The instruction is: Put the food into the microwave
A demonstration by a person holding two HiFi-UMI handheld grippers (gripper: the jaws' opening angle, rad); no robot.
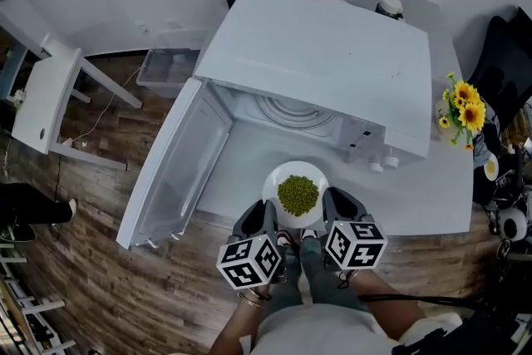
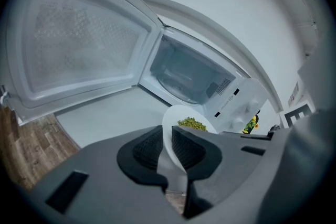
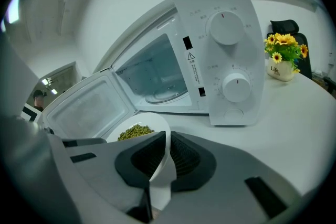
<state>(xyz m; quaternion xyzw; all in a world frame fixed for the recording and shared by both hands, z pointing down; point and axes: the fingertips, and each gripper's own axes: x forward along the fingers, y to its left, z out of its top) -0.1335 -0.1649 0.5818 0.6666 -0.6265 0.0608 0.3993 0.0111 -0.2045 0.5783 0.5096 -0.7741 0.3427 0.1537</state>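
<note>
A white plate [image 1: 280,175] carries a heap of green beans [image 1: 298,194] and hovers just in front of the open white microwave [image 1: 324,66]. My left gripper [image 1: 264,219] is shut on the plate's near-left rim [image 2: 169,140]. On the near-right rim [image 3: 163,157] my right gripper [image 1: 332,210] is shut as well. The beans [image 2: 192,124] [image 3: 135,131] show past the jaws in both gripper views. The microwave's cavity holds a glass turntable [image 1: 293,110], and its door [image 1: 179,158] is swung wide to the left.
The microwave stands on a white table [image 1: 432,199]. A pot of yellow flowers [image 1: 460,114] stands at the table's right. Its two control knobs [image 3: 228,29] sit right of the cavity. A clear bin [image 1: 169,66] and a white stand [image 1: 46,100] are on the wooden floor at the left.
</note>
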